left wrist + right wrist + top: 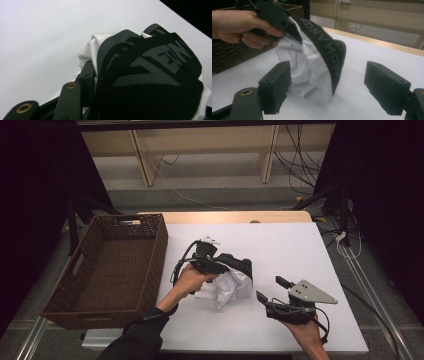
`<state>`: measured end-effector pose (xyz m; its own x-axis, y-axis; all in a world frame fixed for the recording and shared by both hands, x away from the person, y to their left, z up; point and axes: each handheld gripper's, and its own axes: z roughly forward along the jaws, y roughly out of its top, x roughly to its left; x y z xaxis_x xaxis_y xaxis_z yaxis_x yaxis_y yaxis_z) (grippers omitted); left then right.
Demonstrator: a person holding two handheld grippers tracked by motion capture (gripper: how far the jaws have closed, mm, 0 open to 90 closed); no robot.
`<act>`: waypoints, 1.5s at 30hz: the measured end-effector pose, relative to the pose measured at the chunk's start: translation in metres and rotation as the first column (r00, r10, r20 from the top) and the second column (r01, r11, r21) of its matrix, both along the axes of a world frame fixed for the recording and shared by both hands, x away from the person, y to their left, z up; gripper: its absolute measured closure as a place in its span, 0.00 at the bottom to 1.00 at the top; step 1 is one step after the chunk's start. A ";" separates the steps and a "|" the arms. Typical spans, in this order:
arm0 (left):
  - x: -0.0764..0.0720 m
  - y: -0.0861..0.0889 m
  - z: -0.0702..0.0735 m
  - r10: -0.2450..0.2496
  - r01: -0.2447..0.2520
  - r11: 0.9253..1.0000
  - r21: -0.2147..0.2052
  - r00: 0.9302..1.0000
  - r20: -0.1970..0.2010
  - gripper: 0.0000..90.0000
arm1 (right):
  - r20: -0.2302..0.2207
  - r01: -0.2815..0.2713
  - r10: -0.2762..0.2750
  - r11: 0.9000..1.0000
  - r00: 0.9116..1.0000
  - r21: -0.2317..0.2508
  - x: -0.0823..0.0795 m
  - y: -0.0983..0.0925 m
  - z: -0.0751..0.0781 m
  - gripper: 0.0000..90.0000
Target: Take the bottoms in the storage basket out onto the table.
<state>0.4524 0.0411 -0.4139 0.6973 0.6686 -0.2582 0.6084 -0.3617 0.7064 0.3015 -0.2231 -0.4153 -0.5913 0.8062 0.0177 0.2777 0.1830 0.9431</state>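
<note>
Nearest us, our right gripper (270, 289) sits low over the white table (300, 250), jaws spread wide with nothing between them, aimed at the garment (312, 65) just ahead. A little farther in, our left gripper (220, 265) has its jaws pinched on the garment's black waistband (150, 75), lifting the white cloth so that only its lower folds touch the table. We judge the grip shallow: the band is stretchy, so a quick pull could slide it free and drop the bundle. The hanging folds could also snag our right jaws if we close too soon. Beyond, at the left, the brown wicker basket (155, 255) stands empty.
</note>
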 end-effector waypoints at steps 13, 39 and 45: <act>0.001 0.003 -0.016 0.000 0.002 0.999 0.049 0.999 -0.034 0.53 | 0.003 0.000 0.000 1.000 1.000 -0.006 0.000 -0.001 0.000 0.25; 0.001 0.010 -0.026 0.018 -0.014 0.993 0.121 0.999 -0.035 0.39 | 0.004 -0.007 0.007 1.000 1.000 -0.005 -0.001 0.000 0.000 0.25; 0.001 0.011 -0.024 0.020 -0.015 0.991 0.131 0.999 -0.038 0.36 | 0.001 -0.009 0.009 1.000 1.000 -0.005 -0.002 0.000 0.000 0.25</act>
